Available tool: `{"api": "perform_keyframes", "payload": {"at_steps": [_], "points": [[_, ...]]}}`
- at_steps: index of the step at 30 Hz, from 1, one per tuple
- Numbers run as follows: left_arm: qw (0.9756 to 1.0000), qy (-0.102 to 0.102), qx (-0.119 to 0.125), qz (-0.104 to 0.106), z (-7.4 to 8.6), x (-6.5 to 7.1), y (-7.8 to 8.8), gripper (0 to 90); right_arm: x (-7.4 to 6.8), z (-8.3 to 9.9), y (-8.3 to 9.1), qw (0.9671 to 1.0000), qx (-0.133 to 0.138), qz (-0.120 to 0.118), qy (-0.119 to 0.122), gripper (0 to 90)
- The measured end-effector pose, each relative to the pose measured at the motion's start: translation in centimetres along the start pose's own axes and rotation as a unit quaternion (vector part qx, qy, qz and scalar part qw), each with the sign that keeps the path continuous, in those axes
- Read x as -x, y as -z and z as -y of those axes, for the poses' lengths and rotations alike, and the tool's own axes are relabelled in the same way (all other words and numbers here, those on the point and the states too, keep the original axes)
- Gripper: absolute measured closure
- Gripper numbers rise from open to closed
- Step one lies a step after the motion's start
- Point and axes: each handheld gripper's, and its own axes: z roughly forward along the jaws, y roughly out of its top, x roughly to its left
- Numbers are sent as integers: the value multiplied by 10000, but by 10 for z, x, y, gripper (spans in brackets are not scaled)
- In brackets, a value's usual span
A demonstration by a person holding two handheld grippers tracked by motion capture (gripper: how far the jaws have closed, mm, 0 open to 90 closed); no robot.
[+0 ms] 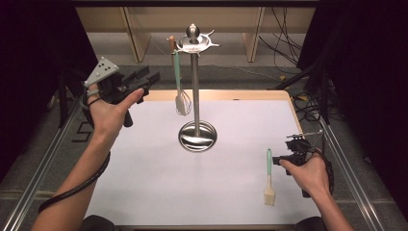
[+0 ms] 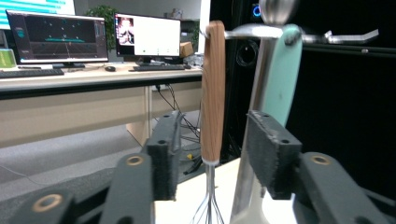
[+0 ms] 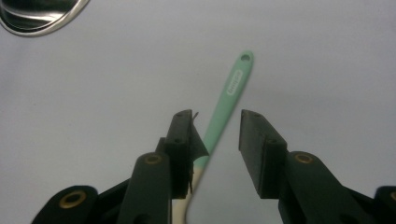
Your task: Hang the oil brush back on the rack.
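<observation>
My right hand-held gripper (image 3: 215,135) hung open over the pastry brush (image 3: 229,98) lying flat on the tabletop (image 1: 159,168), its handle running lengthwise between the jaws, unheld; my left hand-held gripper (image 2: 212,154) stood open at the hung whisk (image 2: 213,88).

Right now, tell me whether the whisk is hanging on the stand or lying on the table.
Hanging. The whisk dangles upright from a hook of the stand, wires down, clear of the table.

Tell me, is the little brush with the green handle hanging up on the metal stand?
No, the brush lies flat on the white table, in front of the right gripper, well away from the stand.
</observation>
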Motion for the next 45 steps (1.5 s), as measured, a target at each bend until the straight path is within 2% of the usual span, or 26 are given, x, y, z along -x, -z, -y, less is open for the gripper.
{"api": "perform_keyframes", "payload": {"at_steps": [1,2,5,6,7,10,11,12,15,16,17,20,23,24,27,28,29,30,31,33,34,36,37,38,41,45], "points": [[10000,0,0,0,0,0,0,501,0,0,0,10000,0,0,0,657],[10000,54,-40,10,4,1,0,501,-3,0,0,9998,-132,12,-152,657],[9998,139,-146,-19,12,3,2,473,1,-2,-1,9996,-291,45,16,662],[9998,117,-156,-56,15,2,3,471,-2,-4,-2,9988,-446,52,-210,665],[9997,138,-175,-63,18,1,4,471,-2,-4,-2,9988,-446,52,-210,665],[9993,229,-292,-95,28,1,6,450,-4,-3,-6,9969,-727,51,-303,666],[9993,229,-292,-95,28,1,6,441,-7,-3,-10,9961,-724,83,-504,664],[9990,272,-339,-108,30,1,5,437,-5,-3,-11,9960,-820,54,-341,664],[9990,215,-378,-134,31,1,4,422,-7,-5,-16,9955,-874,75,-356,665],[9989,224,-392,-129,32,1,3,422,-13,-5,-16,9932,-949,19,-673,666],[9987,251,-414,-135,32,1,3,419,-9,-5,-19,9946,-963,22,-399,670],[9987,237,-439,-129,33,1,1,414,-13,-8,-24,9936,-1039,137,-425,674],[9986,257,-446,-124,33,1,1,414,-14,-9,-25,9934,-1072,125,-384,672],[9984,312,-453,-130,33,3,1,415,-14,-9,-28,9918,-1185,141,-453,671],[9986,247,-466,-95,33,3,0,414,-14,-7,-30,9915,-1205,148,-460,671],[9985,260,-472,-102,34,2,0,413,-10,-6,-34,9933,-1120,153,-232,671],[9986,226,-473,-90,34,2,0,414,-11,-6,-35,9917,-1211,244,-348,671],[9984,290,-480,-105,34,2,-1,412,-14,-6,-35,9912,-1233,181,-453,671],[9984,265,-478,-109,35,1,-1,412,-14,-6,-34,9893,-1384,194,-422,671],[9984,281,-475,-127,35,2,-1,410,-15,-7,-36,9885,-1470,195,-313,671],[9984,273,-473,-124,35,2,-1,408,-18,-8,-37,9878,-1488,191,-422,671],[9983,300,-473,-138,35,3,-1,406,-18,-8,-38,9879,-1488,191,-400,670],[9985,245,-468,-133,34,2,-1,406,-17,-8,-41,9892,-1430,193,-256,670],[9987,192,-461,-127,35,3,-2,404,-20,-9,-42,9860,-1598,241,-406,667],[9984,267,-478,-102,35,5,-3,403,-22,-10,-44,9855,-1631,240,-410,661],[9987,184,-468,-70,35,4,-3,403,-25,-11,-48,9838,-1725,282,-387,660]]}}
